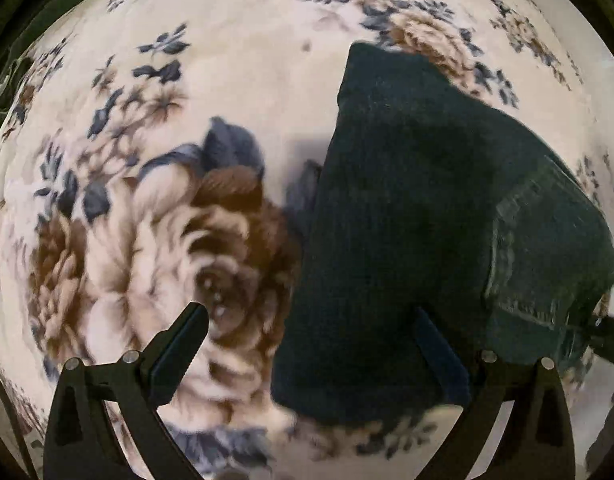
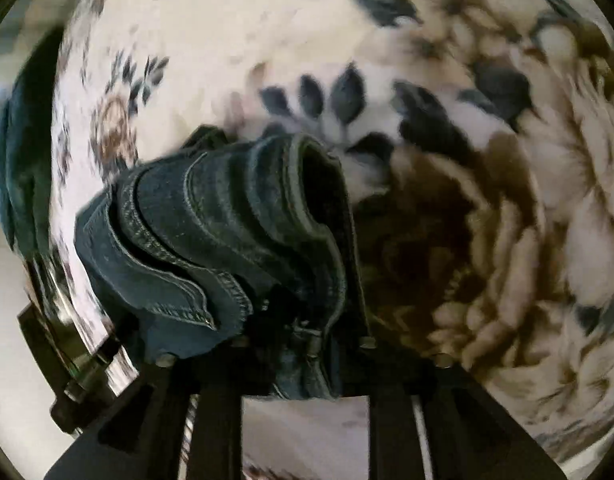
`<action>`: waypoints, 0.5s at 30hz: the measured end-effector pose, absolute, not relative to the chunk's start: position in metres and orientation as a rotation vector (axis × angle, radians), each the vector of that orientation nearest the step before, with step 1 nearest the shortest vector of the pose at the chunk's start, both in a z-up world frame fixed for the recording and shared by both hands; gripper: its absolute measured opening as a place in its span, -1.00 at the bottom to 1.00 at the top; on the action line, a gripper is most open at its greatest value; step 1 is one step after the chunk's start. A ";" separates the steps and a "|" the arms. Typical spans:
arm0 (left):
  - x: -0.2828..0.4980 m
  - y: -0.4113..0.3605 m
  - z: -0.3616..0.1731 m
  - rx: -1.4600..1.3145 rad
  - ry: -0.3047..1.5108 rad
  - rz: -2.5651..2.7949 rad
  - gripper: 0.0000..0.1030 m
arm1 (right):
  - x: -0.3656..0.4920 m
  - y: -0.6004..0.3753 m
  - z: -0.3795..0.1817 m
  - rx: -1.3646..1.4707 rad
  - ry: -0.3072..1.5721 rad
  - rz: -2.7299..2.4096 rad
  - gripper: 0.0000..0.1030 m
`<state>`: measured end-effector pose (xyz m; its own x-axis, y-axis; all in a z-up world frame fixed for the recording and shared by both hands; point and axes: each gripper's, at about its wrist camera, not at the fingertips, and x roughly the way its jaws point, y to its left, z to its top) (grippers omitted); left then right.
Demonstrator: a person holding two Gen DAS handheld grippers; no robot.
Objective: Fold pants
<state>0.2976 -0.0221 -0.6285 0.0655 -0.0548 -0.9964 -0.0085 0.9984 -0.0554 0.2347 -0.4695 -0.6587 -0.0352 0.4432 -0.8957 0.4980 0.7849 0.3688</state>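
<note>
Dark blue denim pants (image 1: 407, 208) with pale stitching; cream blanket (image 1: 247, 52) with brown blooms, slate-blue leaves.

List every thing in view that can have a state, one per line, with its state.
pants: dark denim, folded into a thick bundle on the bed cover, one seamed edge bunched up and lifted.
left gripper: open wide, one finger over the cover, the other over the pants, nothing pinched.
right gripper: shut on the bunched denim edge.
floral bed cover: spread flat under the pants.
</note>
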 end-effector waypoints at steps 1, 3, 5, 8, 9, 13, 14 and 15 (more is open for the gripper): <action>0.295 -0.021 -0.613 -0.045 1.477 -0.040 1.00 | 0.237 -0.472 -0.653 0.759 1.658 -0.037 -0.13; 0.295 -0.020 -0.582 -0.056 1.397 -0.063 1.00 | 0.238 -0.484 -0.630 0.783 1.624 -0.021 0.46; 0.305 -0.022 -0.556 -0.086 1.331 -0.105 1.00 | 0.237 -0.498 -0.608 0.849 1.523 0.005 0.59; 0.349 -0.031 -0.549 -0.141 1.331 -0.182 1.00 | 0.243 -0.510 -0.604 0.972 1.453 0.031 0.59; 0.366 -0.038 -0.555 -0.142 1.345 -0.196 1.00 | 0.247 -0.511 -0.609 0.997 1.449 0.026 0.59; 0.415 -0.060 -0.601 -0.085 1.457 -0.246 0.99 | 0.265 -0.505 -0.644 1.095 1.467 0.028 -0.02; 0.420 -0.064 -0.610 -0.044 1.473 -0.251 0.99 | 0.271 -0.501 -0.649 1.125 1.459 0.047 -0.43; 0.424 -0.070 -0.622 0.028 1.486 -0.246 0.99 | 0.278 -0.497 -0.645 1.106 1.437 0.060 -0.70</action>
<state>0.4240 -0.0696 -0.6222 0.0649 -0.1462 -0.9871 0.1805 0.9746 -0.1324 0.2776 -0.4968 -0.6451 0.2201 0.6313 -0.7436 0.5674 0.5372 0.6240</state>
